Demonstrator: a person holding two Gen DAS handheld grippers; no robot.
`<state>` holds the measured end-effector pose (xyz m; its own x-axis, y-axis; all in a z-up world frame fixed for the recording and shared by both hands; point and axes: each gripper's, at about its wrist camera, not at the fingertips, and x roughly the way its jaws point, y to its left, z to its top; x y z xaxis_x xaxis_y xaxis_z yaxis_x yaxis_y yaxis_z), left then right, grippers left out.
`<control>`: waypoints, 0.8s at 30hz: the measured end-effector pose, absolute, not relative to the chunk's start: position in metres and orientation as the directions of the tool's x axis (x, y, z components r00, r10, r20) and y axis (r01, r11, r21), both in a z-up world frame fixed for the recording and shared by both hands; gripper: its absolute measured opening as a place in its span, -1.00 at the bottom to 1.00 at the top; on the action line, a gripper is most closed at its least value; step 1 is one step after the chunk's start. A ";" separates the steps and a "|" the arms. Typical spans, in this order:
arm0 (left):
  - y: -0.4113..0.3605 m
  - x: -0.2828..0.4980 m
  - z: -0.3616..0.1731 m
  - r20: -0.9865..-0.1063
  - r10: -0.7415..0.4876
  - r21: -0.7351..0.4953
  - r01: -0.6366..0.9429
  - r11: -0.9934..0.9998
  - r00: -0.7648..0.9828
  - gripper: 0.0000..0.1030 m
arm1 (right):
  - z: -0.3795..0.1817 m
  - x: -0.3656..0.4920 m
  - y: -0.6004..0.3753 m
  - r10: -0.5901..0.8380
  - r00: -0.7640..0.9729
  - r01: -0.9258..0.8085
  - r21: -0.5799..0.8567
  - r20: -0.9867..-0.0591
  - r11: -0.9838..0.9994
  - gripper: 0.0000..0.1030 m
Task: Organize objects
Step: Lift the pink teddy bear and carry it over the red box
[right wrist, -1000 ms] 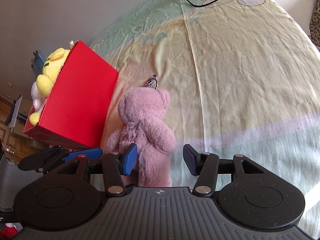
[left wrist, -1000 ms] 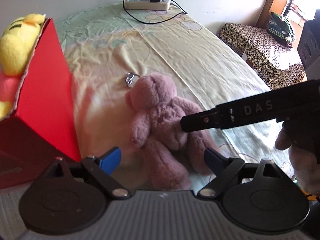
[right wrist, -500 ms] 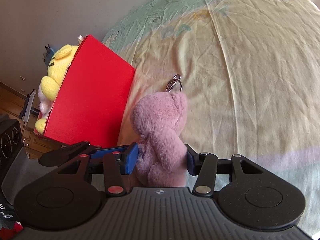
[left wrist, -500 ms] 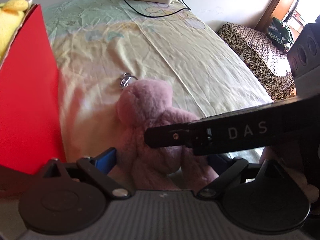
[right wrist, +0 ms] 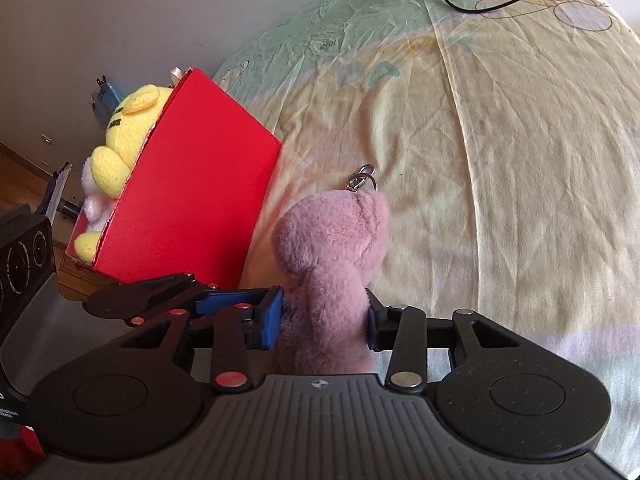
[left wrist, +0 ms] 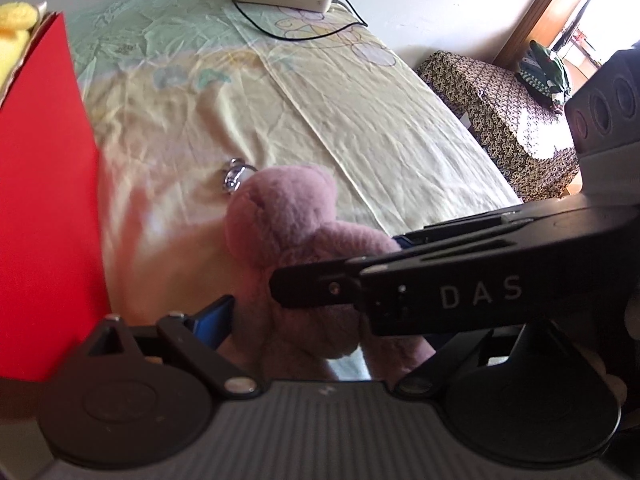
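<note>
Our right gripper point(right wrist: 325, 318), lower centre, has just been closing and now pinches the pink plush bear point(right wrist: 332, 248) at its soft, light, compressible body; our left gripper point(left wrist: 332, 320) stands open around it. At left, the red box point(right wrist: 192, 200) holds a yellow plush point(right wrist: 120, 136).

The left black plastic gripper point(left wrist: 320, 320) has two round discs, a ribbed grey base, silver screws and blue finger pads point(left wrist: 212, 318). The right black plastic gripper point(right wrist: 326, 316) looks the same, with one red screw. White letters "DAS" sit on its side.
</note>
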<state>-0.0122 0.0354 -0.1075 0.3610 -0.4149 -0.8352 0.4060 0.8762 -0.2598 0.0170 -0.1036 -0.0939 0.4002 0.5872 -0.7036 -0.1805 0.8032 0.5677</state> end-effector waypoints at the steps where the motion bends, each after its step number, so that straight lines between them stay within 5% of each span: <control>1: 0.036 -0.012 -0.105 -0.832 -0.418 -0.260 0.408 0.875 0.365 0.79 | -0.091 0.015 -0.104 0.586 0.408 -0.184 0.566 -0.700 0.804 -0.19; 24: 0.053 -0.057 0.005 -0.645 -0.386 -0.151 0.384 0.911 0.660 0.76 | 0.014 -0.022 -0.092 0.632 0.618 -0.356 0.551 -0.467 0.755 -0.23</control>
